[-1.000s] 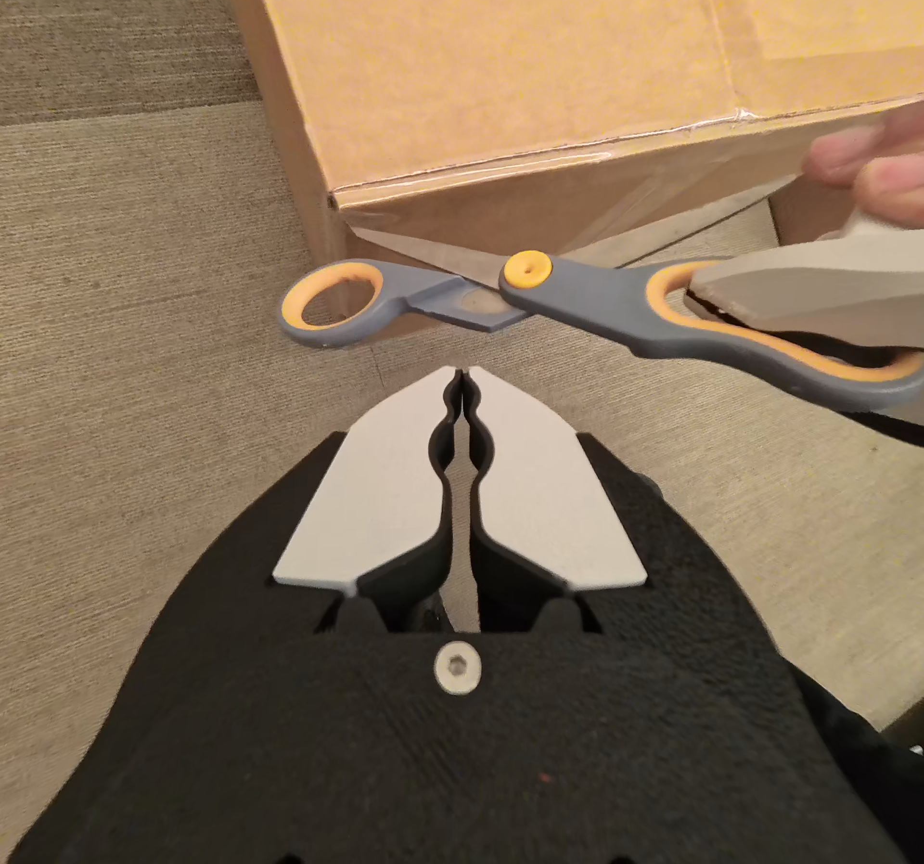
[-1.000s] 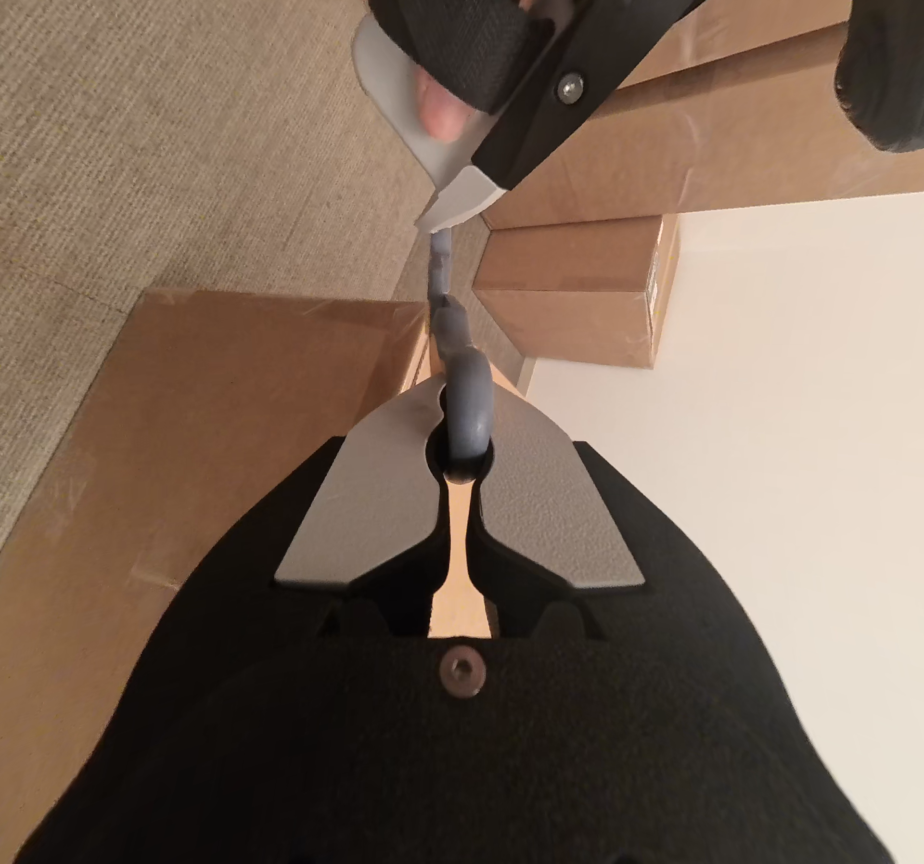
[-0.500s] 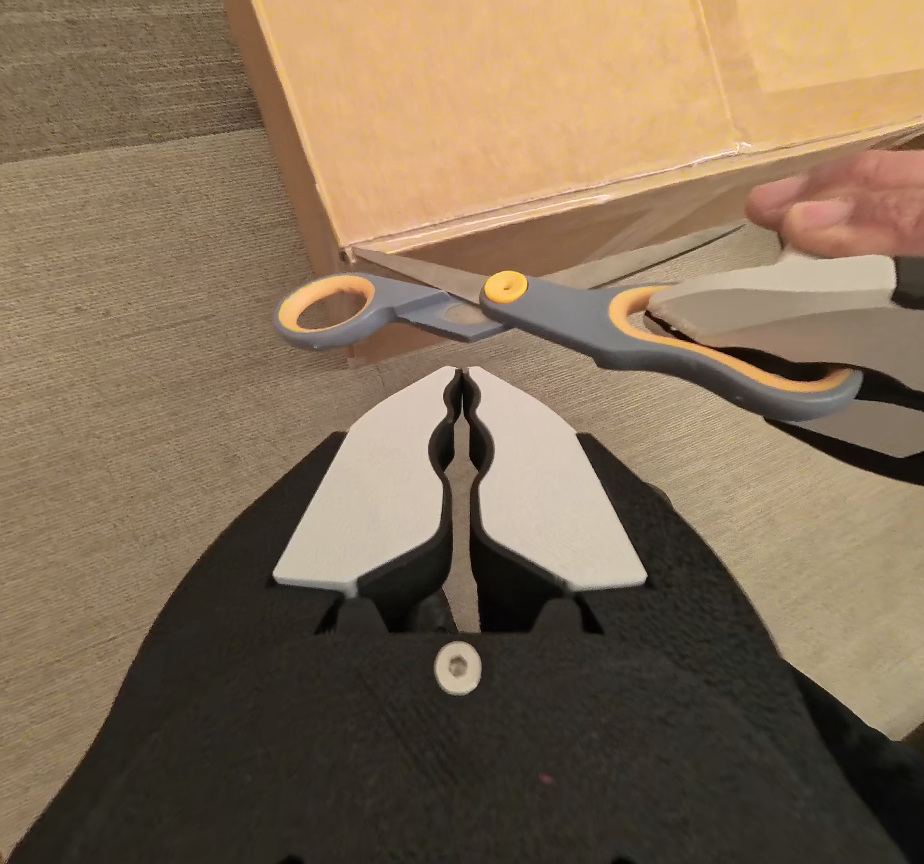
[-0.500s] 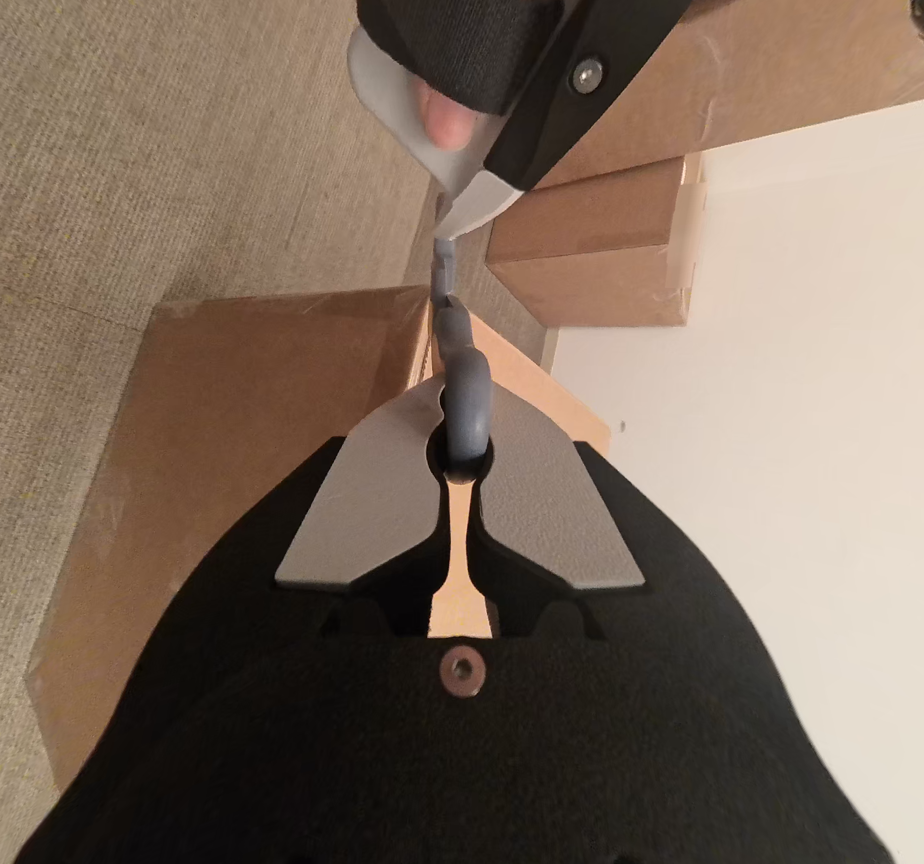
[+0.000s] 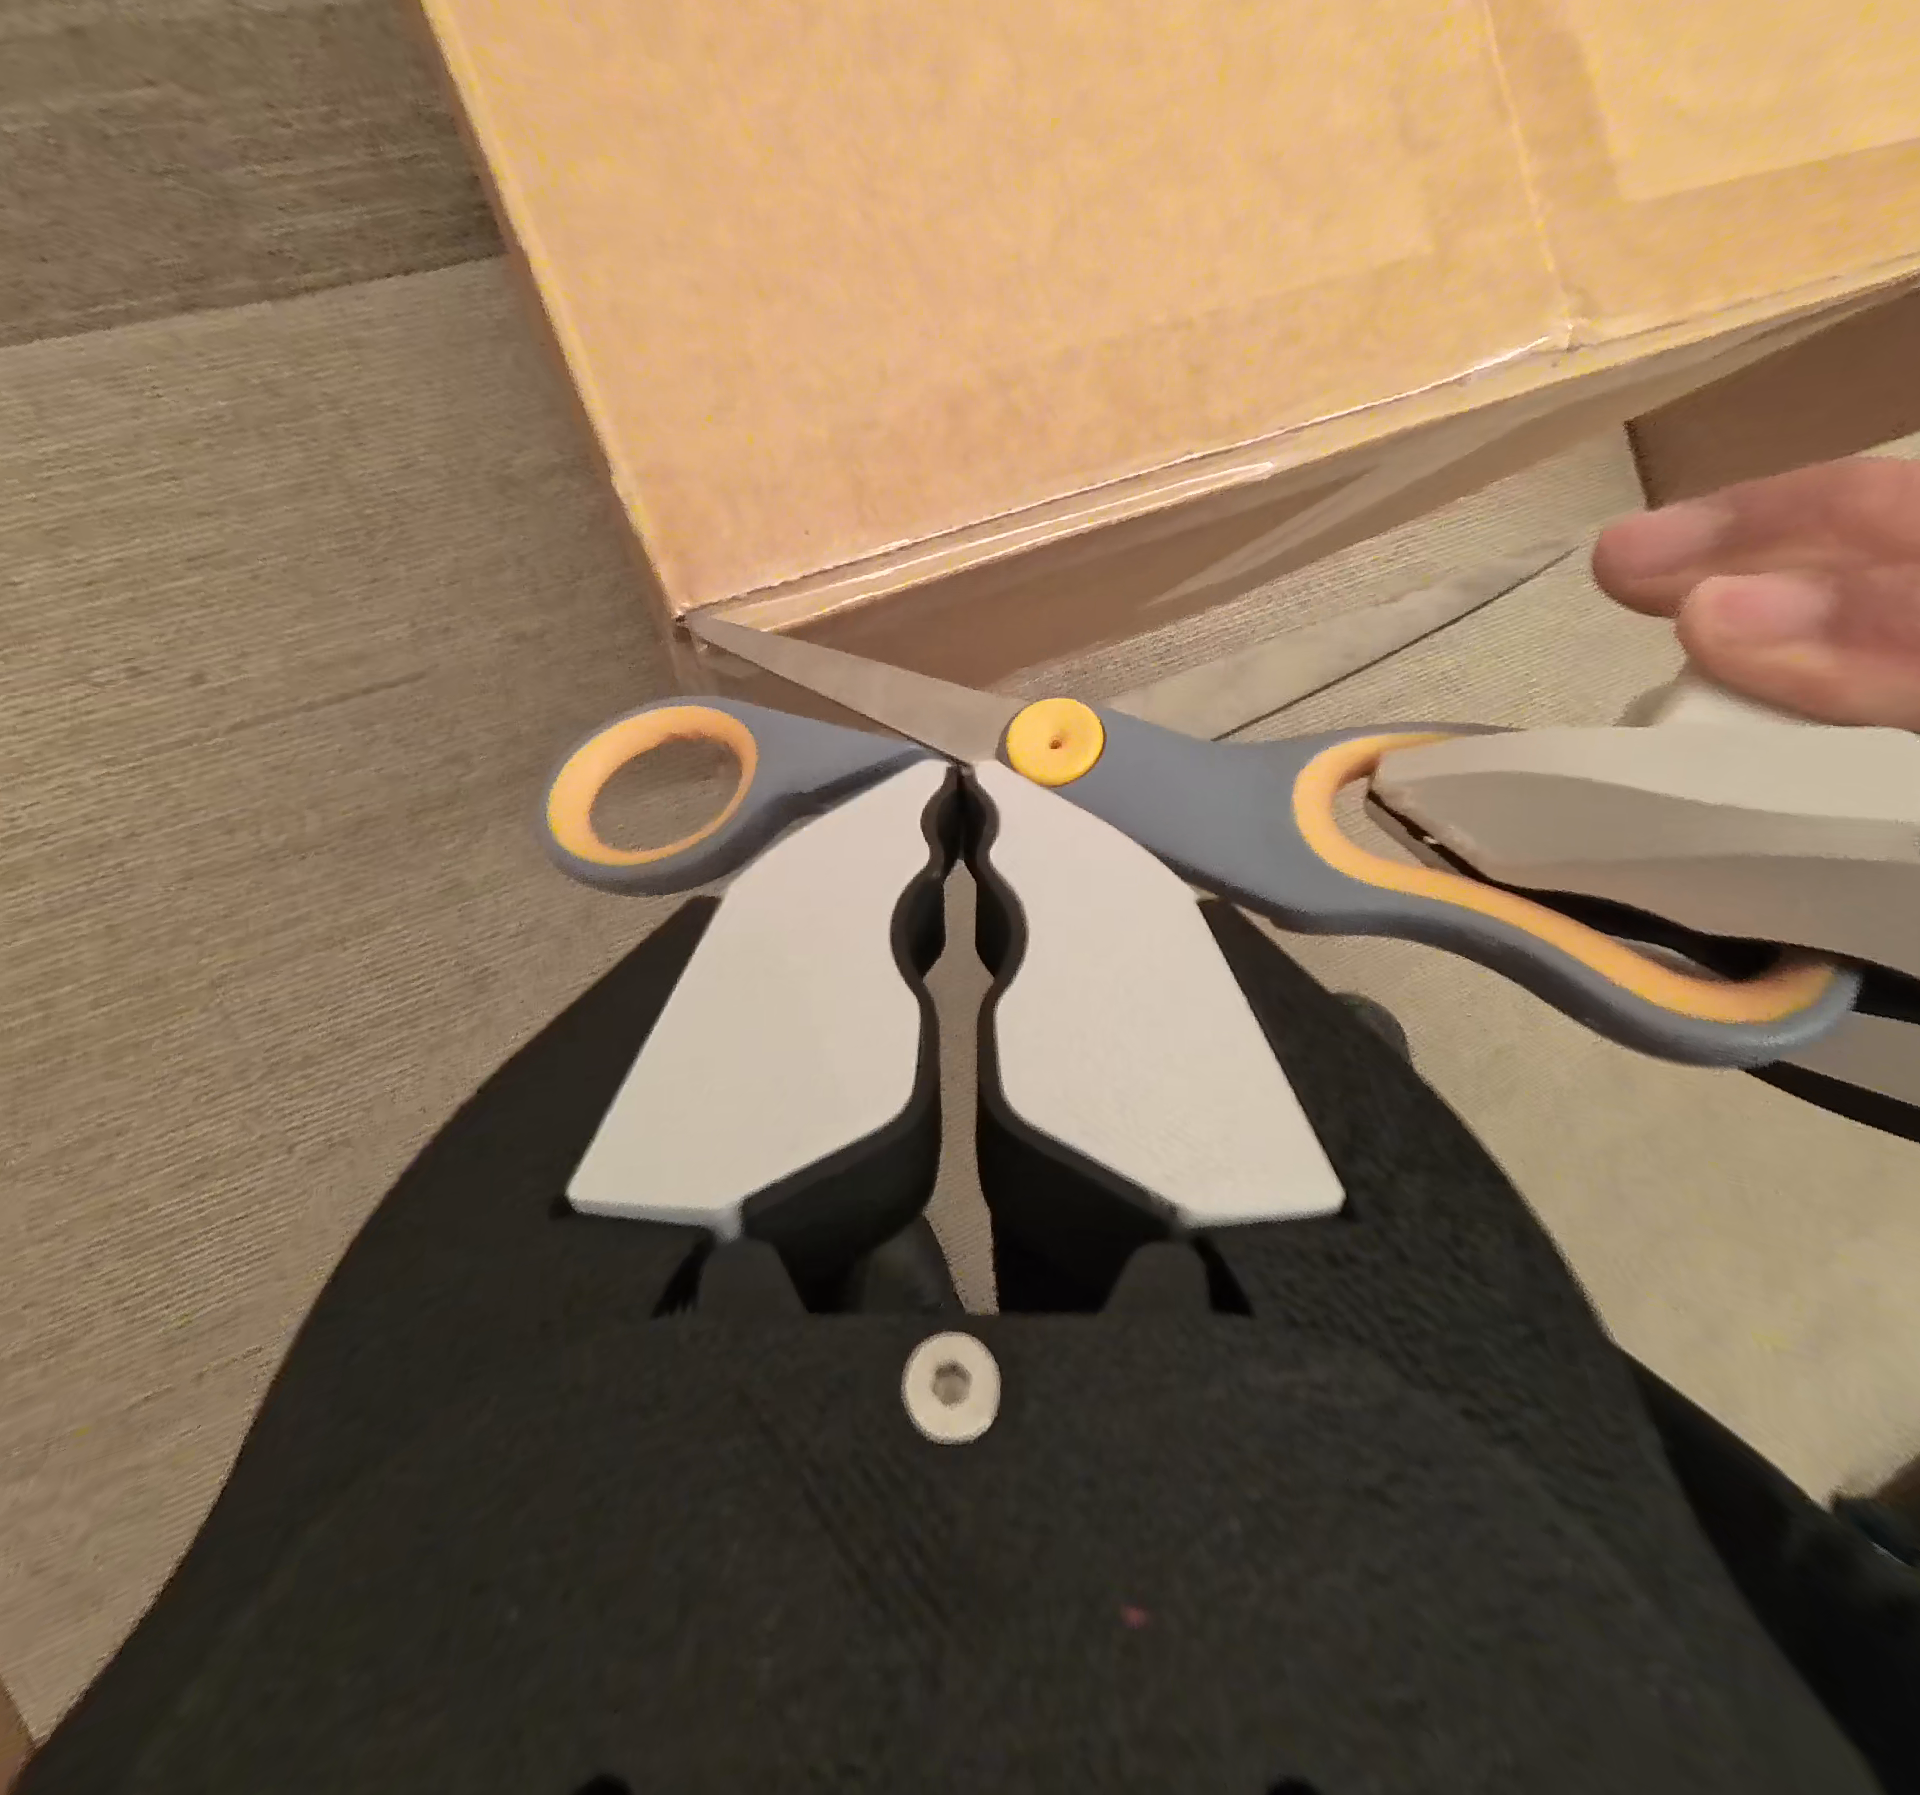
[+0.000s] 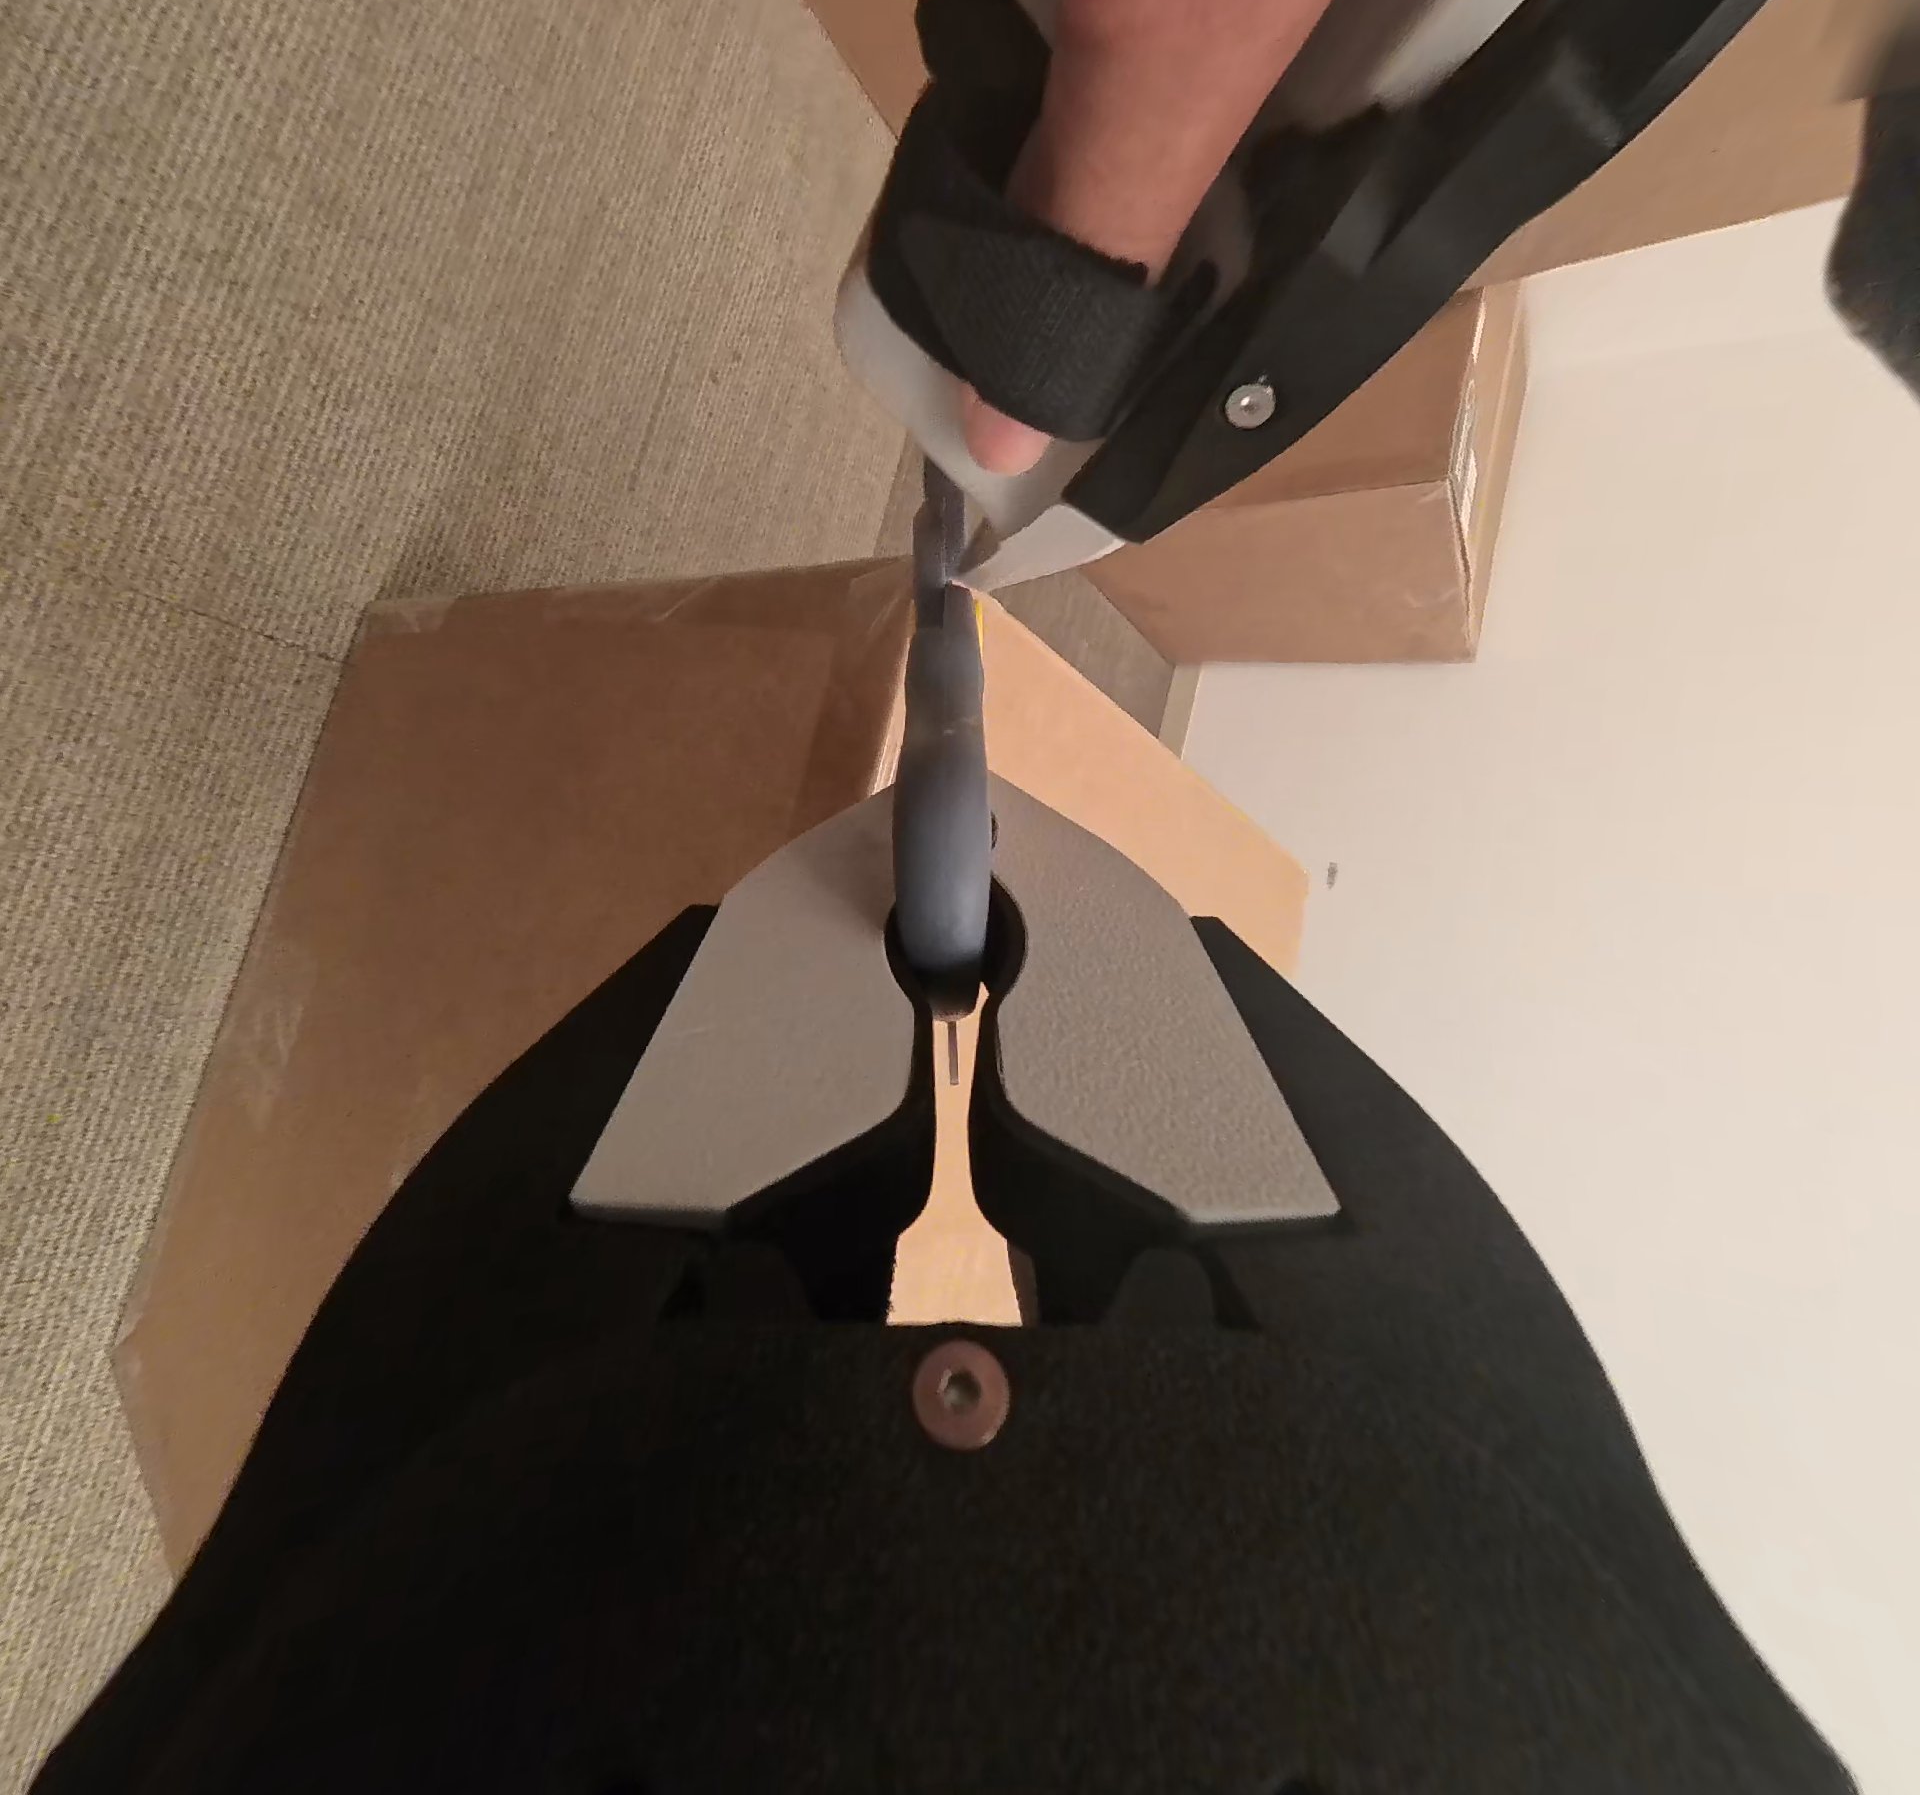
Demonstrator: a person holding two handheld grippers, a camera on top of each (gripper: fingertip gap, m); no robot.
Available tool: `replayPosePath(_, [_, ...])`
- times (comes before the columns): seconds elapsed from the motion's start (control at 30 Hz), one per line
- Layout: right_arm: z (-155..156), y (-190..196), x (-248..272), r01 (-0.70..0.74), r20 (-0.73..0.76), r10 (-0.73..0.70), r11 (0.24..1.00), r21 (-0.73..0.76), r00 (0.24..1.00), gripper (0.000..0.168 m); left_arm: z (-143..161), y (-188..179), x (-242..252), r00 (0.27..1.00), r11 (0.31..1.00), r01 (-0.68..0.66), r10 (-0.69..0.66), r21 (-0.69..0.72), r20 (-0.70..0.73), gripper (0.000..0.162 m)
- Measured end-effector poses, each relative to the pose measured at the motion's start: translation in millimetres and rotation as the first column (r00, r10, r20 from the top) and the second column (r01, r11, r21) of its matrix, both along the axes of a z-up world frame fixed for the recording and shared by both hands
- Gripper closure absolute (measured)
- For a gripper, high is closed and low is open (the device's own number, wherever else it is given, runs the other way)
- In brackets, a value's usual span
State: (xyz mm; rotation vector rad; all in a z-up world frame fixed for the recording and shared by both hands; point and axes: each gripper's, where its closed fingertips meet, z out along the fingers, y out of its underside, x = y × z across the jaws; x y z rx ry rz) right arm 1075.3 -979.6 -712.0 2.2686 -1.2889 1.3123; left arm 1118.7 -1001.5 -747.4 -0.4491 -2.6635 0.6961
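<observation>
Your right gripper (image 6: 948,795) is clamped on the scissors (image 5: 1195,810), with the grey handle seated in the round notch between its fingers. Your left gripper (image 5: 958,787) is pressed together on nothing. Its tips touch or sit just under the shank of the small loop, beside the orange pivot; which of the two does not show. The scissors are spread open, and one blade's tip rests at the near corner of the box (image 5: 987,239), on its taped edge. The box stands on the carpet (image 5: 260,706), with a smaller box (image 6: 1351,540) against the wall (image 6: 1610,1018). A rounded handle will likely roll in that notch, so squeeze firmly. Brace with the left tips close to the pivot, clear of the blade.
</observation>
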Motion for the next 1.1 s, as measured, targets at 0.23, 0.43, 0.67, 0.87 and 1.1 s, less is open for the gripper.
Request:
replayPosePath(0.23, [-2.1,2.2,-3.4,0.003,-0.001,-0.003,1.0,0.016,1.0,0.168,-5.6,-1.1,-1.2,1.0,1.0,0.008,-0.008,0.024,-0.003,0.162])
replayPosePath(0.43, [-4.8,0.1,-4.8,0.045,0.023,-0.047,0.996,0.073,0.999,0.168,6.0,3.9,-1.2,1.0,1.0,0.017,-0.017,0.019,-0.021,0.162])
replayPosePath(0.67, [-5.5,-1.7,-7.4,0.048,0.021,-0.05,0.996,0.072,0.999,0.168,5.9,14.6,-6.3,0.999,0.999,0.038,-0.038,0.0,-0.019,0.162])
replayPosePath(0.87, [-5.7,0.1,-9.0,0.048,0.012,-0.05,0.996,0.074,0.999,0.168,11.7,14.2,-12.2,0.994,0.991,0.105,-0.102,-0.085,0.047,0.162])
replayPosePath(1.1, [-2.8,-0.3,-10.4,0.05,0.015,-0.051,0.995,0.089,0.999,0.168,11.2,14.7,-10.9,0.987,0.983,0.151,-0.143,-0.104,0.078,0.162])
